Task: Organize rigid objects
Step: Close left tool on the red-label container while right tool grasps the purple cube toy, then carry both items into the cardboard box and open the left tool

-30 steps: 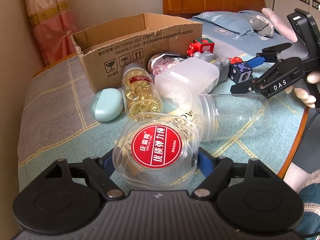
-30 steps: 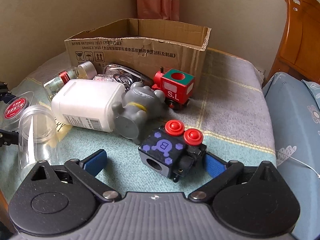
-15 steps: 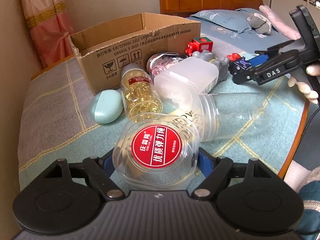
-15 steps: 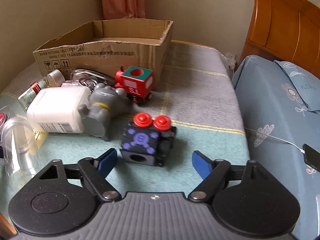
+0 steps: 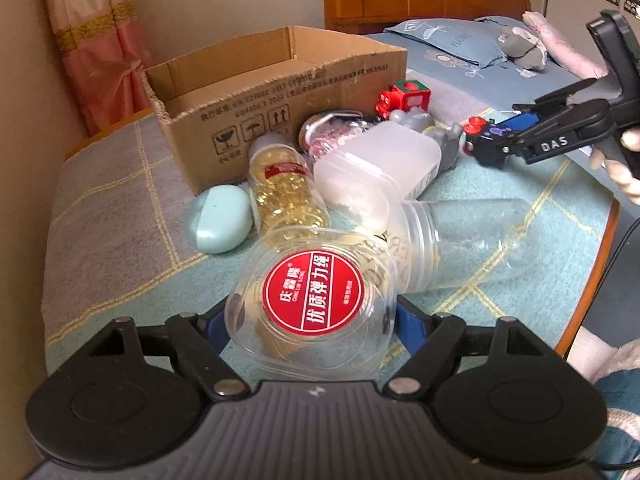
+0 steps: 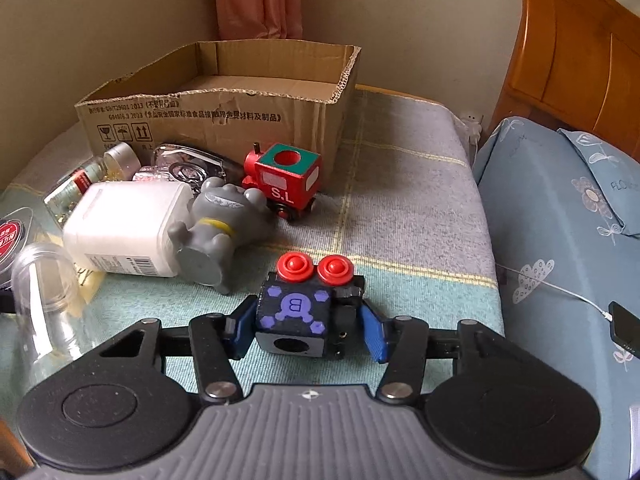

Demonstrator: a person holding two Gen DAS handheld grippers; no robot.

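My left gripper (image 5: 310, 328) is shut on a clear plastic container (image 5: 312, 300) with a round red label, low over the tablecloth. My right gripper (image 6: 308, 330) has its jaws closing on a black toy cube (image 6: 296, 308) with purple marks and two red knobs, and the blue pads press both its sides. In the left wrist view that cube (image 5: 486, 136) and the right gripper (image 5: 504, 136) are at the far right, held by a hand. An open cardboard box (image 6: 224, 108) stands behind, and nothing shows inside it.
In front of the box lie a red toy train (image 6: 286, 176), a grey figurine (image 6: 216, 232), a white bottle (image 6: 120, 232), a capsule bottle (image 5: 284, 188), a teal case (image 5: 218, 220) and a clear jar (image 5: 460, 240). A blue pillow (image 6: 560, 220) and a phone (image 6: 626, 330) are on the right.
The right gripper's jaws came together from wide apart onto the black toy cube. The left gripper kept still with the clear container.
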